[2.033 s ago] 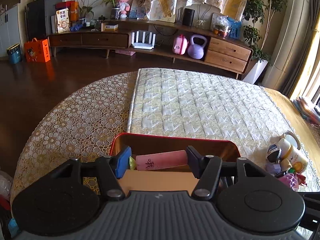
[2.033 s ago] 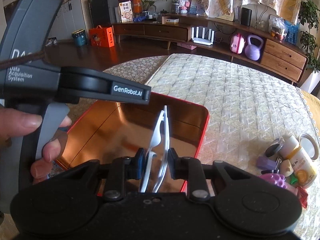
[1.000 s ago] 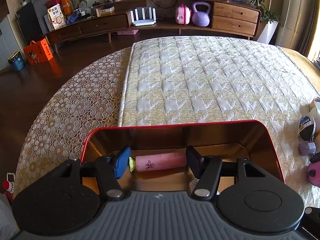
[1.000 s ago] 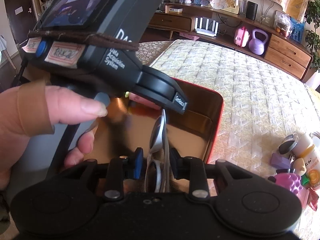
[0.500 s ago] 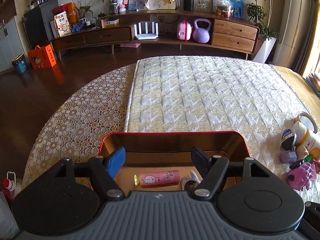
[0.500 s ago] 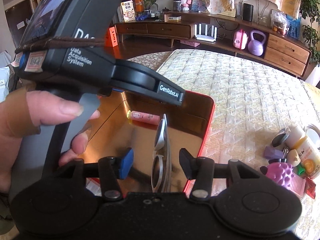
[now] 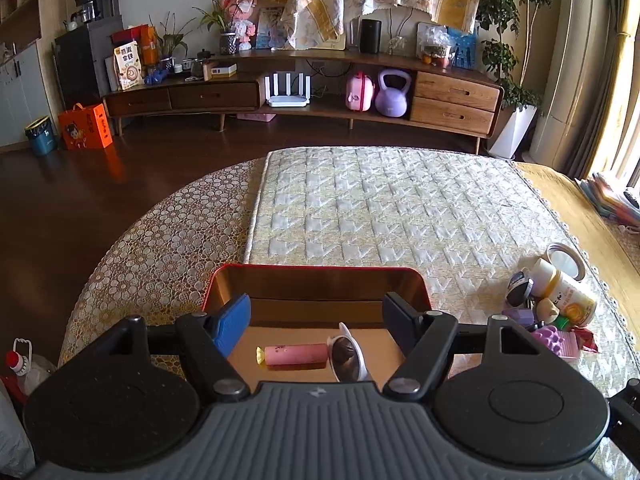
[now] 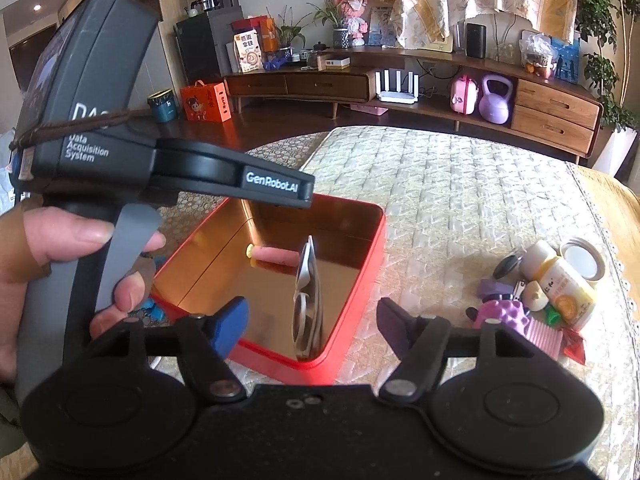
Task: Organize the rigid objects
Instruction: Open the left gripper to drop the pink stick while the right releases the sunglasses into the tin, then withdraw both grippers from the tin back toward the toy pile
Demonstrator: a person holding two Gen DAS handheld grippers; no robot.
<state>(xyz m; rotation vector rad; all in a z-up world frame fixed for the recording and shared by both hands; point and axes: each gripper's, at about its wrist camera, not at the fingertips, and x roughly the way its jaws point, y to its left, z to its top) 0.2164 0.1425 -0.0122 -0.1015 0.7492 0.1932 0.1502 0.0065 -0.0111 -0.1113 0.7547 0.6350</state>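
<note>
Red metal tin (image 8: 352,300) with gold lining holds your pink tube (image 7: 296,355) and white sunglasses (image 8: 307,304); both hand-held grippers, left (image 7: 316,320) and right (image 8: 312,322), spread empty, right's jaws just opened, freeing you for the pile (image 8: 536,292).

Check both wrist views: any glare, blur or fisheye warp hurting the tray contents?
Left wrist: sharp, sunlight blown out at right edge, tin tray rim bowed. Right wrist: tray floor mirrors the sunglasses, pink tube clear, near hand soft.

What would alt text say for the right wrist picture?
A red tin on a quilted table holds white sunglasses and a pink tube, seen past the open, empty right gripper. A hand holds the left gripper above the tin; small clutter lies right.
</note>
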